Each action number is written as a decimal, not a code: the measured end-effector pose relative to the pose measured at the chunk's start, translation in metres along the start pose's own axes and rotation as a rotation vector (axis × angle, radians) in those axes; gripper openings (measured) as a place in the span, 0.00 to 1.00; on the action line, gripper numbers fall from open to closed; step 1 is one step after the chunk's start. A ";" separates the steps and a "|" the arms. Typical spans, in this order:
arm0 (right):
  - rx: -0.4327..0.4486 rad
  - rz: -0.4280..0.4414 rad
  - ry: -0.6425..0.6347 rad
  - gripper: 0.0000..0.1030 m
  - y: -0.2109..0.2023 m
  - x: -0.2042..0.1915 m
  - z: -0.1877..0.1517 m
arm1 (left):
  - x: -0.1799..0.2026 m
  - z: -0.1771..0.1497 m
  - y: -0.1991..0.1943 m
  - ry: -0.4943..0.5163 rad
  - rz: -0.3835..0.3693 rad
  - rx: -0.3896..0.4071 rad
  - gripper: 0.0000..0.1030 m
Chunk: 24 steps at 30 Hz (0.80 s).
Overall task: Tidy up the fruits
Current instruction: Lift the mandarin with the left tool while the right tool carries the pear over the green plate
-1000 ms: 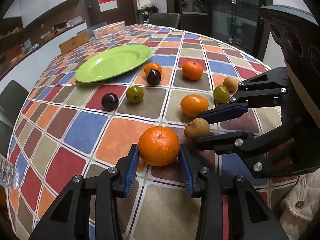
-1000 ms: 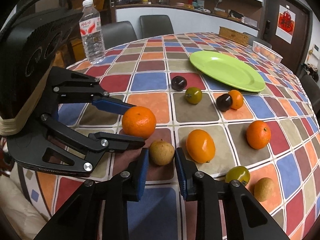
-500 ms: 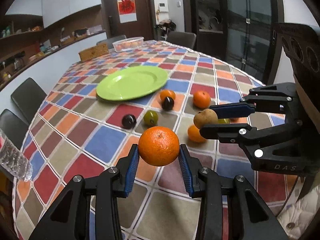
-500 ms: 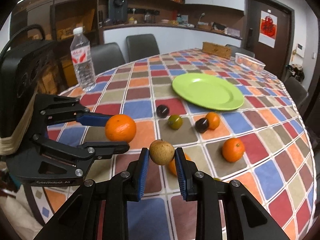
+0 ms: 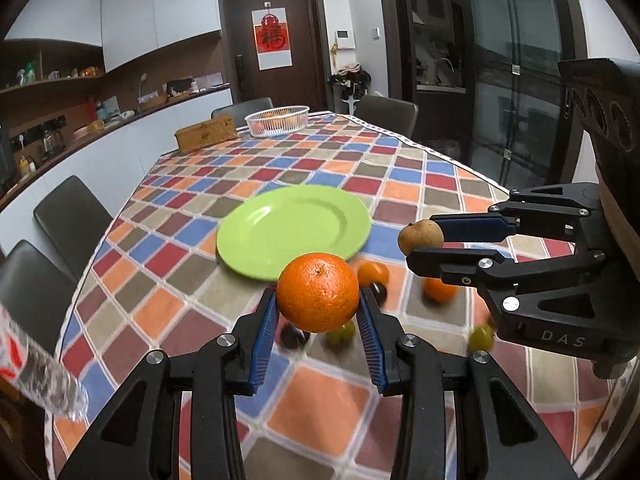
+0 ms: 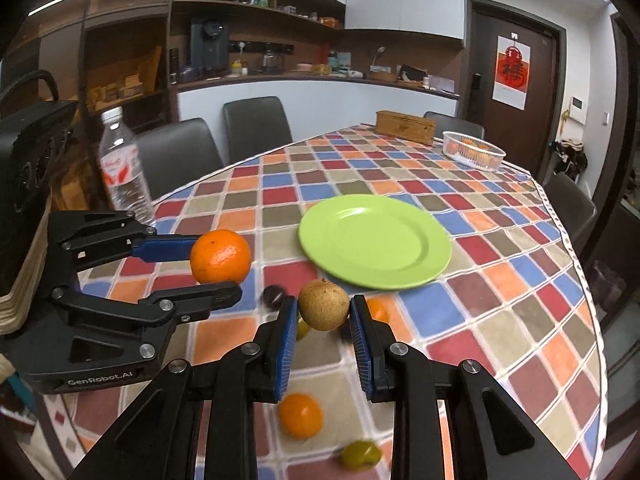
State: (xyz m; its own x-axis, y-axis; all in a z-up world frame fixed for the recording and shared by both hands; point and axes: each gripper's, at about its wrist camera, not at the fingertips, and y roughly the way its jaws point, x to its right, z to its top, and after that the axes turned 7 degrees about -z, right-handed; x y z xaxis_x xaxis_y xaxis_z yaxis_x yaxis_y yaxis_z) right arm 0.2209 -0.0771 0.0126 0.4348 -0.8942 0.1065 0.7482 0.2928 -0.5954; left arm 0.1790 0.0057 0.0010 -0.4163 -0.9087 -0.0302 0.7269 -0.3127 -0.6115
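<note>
Between left fingers (image 5: 266, 328) (aloft): orange (image 5: 318, 298)

Colours on the table

Cloth (image 5: 168, 312) showing checks of red, blue, orange, tan, white-lined; plate (image 5: 292, 232) lime green; orange (image 5: 318, 298) bright orange; brown fruit (image 6: 324, 304) speckled tan; pads (image 6: 286, 344) blue.

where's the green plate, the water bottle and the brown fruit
green plate (image 6: 376, 240), right wrist view, on its flat middle
water bottle (image 6: 120, 172), right wrist view, on its label
brown fruit (image 6: 324, 304), right wrist view, on its front face
</note>
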 end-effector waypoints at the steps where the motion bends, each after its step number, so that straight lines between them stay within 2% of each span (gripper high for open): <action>1: -0.001 -0.003 0.001 0.27 0.003 0.003 0.004 | -0.003 0.005 0.005 -0.002 0.002 -0.003 0.38; 7: -0.039 -0.021 -0.002 0.27 0.032 0.023 0.030 | -0.024 0.028 0.032 -0.028 -0.008 -0.031 0.38; 13: -0.121 0.000 0.047 0.27 0.072 0.043 0.048 | -0.045 0.041 0.070 -0.086 -0.042 -0.104 0.38; 19: -0.243 0.019 0.101 0.27 0.121 0.058 0.048 | -0.064 0.043 0.113 -0.150 -0.067 -0.194 0.38; 24: -0.308 0.006 0.127 0.27 0.148 0.067 0.044 | -0.070 0.042 0.138 -0.179 -0.093 -0.245 0.38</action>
State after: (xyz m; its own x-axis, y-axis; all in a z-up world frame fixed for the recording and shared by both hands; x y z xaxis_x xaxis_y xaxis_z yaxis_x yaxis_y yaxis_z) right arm 0.3834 -0.0789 -0.0335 0.3583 -0.9335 0.0136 0.5506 0.1995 -0.8106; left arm 0.3314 0.0145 -0.0478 -0.3565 -0.9202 0.1615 0.5278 -0.3410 -0.7779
